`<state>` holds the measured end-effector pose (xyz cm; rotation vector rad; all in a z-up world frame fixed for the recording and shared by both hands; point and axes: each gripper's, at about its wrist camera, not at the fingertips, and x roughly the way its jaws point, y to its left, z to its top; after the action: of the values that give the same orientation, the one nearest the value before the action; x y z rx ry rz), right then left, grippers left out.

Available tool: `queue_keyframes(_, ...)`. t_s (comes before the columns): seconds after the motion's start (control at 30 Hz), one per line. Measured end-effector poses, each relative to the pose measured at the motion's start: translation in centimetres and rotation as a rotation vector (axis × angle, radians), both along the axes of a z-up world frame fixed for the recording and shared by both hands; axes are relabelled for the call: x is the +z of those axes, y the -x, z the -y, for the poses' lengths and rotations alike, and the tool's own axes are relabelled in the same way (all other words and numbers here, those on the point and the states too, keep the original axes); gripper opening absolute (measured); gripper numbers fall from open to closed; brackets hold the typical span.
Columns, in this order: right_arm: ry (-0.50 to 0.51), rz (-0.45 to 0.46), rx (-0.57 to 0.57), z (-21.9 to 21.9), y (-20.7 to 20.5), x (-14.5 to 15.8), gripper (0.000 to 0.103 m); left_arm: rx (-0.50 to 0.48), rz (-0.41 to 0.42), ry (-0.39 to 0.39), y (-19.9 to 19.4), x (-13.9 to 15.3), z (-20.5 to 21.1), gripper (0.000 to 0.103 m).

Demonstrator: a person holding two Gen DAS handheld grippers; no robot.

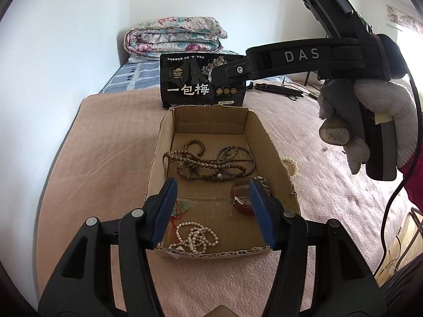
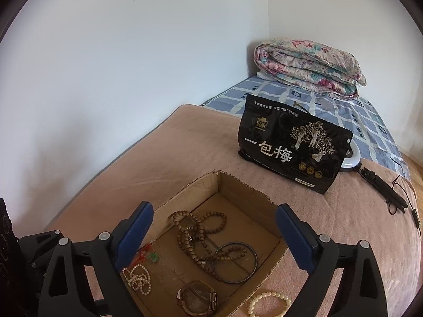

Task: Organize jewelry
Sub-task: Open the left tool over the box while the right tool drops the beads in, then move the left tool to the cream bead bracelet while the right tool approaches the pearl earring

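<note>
On the bed [image 1: 111, 137] sits an open cardboard box [image 1: 275, 142], with a snack bag [image 1: 202, 82] standing just behind it and a folded quilt [image 1: 174, 35] far beyond. In the box, a wooden bead string [image 1: 201, 162] and bangle [image 1: 251, 158] lie far, a pearl necklace [image 1: 197, 235] near-left, a watch [image 1: 242, 195] near-right. A pearl bracelet [image 1: 292, 165] lies outside, just right of the box.

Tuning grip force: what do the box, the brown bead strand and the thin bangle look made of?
Box: corrugated cardboard, matte brown; torn, ragged rim.
Brown bead strand: probably wood, matte round beads; could be seed or resin.
Thin bangle: dark, thin, smooth hoop, likely metal, though the frames can't settle it.
</note>
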<state>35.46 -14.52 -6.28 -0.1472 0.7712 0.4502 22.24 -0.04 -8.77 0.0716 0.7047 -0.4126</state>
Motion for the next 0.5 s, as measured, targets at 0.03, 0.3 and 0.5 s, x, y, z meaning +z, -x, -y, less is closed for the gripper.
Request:
queue_keyframes(0.03,-0.005,0.0,-0.004,0.2,0.1,0.1,0.097,0.001,0.002,0.0,0.1,0.2,0.1,0.058)
queue_keyframes(0.3,-0.012,0.024,-0.023,1.8,1.5,1.5,0.1,-0.001,0.039,-0.015,1.3,1.9,1.0,0.058)
queue_keyframes(0.5,-0.019,0.052,-0.034,3.1,2.8,2.8,0.103,-0.007,0.072,-0.023,2.1,3.4,2.0,0.058)
